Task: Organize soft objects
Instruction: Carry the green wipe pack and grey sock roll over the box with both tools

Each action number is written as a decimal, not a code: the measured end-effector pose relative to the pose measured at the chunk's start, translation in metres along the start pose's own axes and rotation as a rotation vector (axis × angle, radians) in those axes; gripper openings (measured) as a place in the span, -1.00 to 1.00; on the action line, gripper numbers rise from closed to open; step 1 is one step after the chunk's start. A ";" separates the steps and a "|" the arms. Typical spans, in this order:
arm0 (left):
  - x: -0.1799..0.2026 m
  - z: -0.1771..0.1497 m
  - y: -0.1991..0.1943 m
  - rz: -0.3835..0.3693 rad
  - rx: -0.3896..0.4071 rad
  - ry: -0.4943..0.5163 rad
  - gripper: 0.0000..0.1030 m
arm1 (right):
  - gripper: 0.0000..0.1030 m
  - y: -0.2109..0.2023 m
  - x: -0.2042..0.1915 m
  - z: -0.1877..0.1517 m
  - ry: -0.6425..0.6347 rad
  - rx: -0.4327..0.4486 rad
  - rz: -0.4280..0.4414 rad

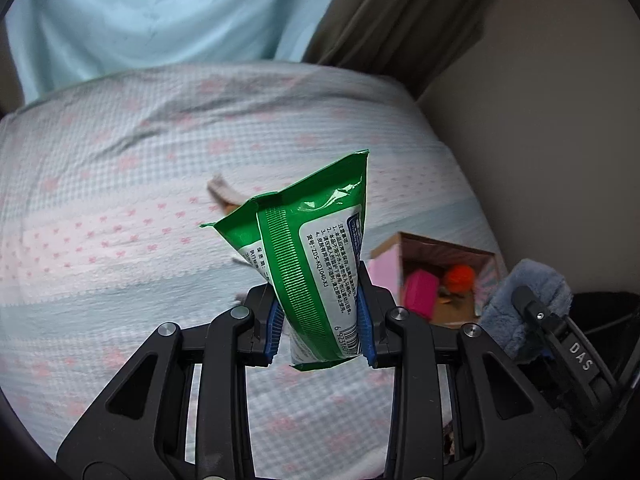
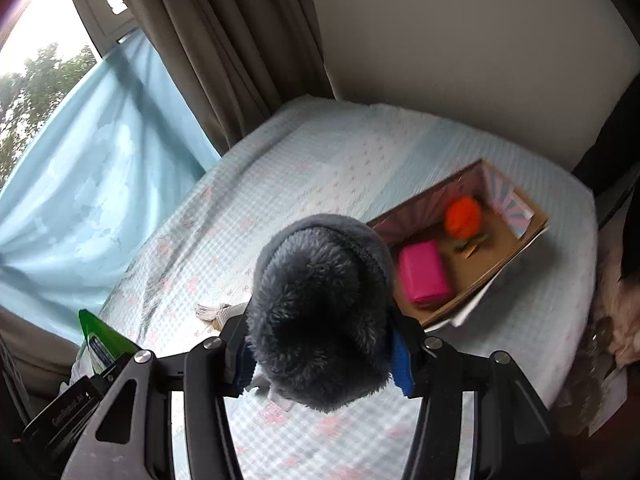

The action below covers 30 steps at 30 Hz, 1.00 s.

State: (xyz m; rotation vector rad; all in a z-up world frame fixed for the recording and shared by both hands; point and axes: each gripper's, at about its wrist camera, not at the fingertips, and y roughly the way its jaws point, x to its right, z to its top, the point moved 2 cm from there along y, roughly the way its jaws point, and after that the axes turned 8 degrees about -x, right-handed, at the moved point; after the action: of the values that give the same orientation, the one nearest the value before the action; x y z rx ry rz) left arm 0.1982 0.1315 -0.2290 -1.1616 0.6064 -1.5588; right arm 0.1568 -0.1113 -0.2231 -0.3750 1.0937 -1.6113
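Fingers of the left gripper (image 1: 322, 320) are clamping a green wipes pack (image 1: 316, 264) mid-frame above the bed (image 1: 120, 208). Right gripper (image 2: 324, 354) is squeezing a grey fleece item (image 2: 320, 304) at centre; cardboard box (image 2: 516, 248) is sitting right of centre, holding a pink block (image 2: 424, 272) and orange ball (image 2: 463, 217).

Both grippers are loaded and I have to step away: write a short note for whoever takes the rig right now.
Left gripper: shut on the green wipes pack, held up over the bed.
Right gripper: shut on the grey fleece item, also held above the bed.
Cardboard box: on the bed to the right, open, already holding the pink block and the orange ball.
A small pale item lies on the bed beyond the grippers; what it is cannot be told.
Left, probably: put both held things in the box, then deal with the pale item.
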 end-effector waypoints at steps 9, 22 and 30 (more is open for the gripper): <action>0.074 -0.012 -0.014 -0.011 0.014 0.103 -0.46 | -0.03 -0.051 0.036 0.027 -0.062 0.035 0.005; 0.197 -0.011 0.069 0.032 -0.050 0.120 -0.46 | -0.03 -0.034 0.097 0.104 -0.235 0.000 0.031; 0.260 -0.001 0.151 0.065 -0.119 0.117 -0.46 | -0.04 0.024 0.144 0.143 -0.378 -0.113 0.045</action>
State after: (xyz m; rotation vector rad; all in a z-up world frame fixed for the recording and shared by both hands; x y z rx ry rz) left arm 0.2692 -0.1586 -0.2606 -1.1323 0.8166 -1.5600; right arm 0.2235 -0.3039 -0.2095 -0.6939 0.8963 -1.3715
